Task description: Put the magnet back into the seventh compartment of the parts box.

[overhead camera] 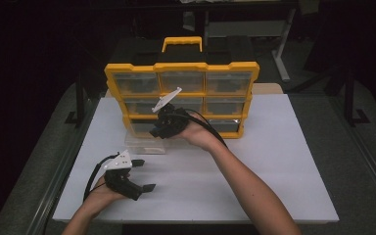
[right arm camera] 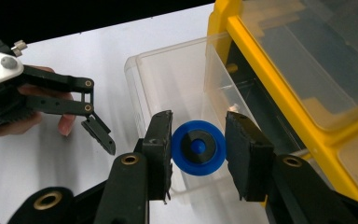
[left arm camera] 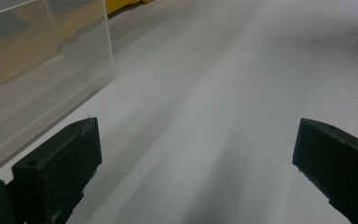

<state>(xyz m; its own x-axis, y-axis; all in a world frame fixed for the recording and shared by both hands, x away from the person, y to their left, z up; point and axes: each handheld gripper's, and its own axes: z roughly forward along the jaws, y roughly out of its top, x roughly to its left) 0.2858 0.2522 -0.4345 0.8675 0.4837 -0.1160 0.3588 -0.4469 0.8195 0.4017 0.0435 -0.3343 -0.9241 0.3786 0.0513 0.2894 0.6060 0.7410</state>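
White table (overhead camera: 274,166): blue disc (right arm camera: 198,148) clamped between right claw (right arm camera: 198,151) pads.

white table (overhead camera: 274,161), yellow organizer (overhead camera: 182,98), clear drawer (overhead camera: 144,143)

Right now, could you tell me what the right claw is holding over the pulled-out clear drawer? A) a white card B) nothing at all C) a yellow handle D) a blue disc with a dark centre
D: in the right gripper view the right claw is shut on a blue disc with a dark centre, just above the clear drawer drawn out of the yellow organiser.
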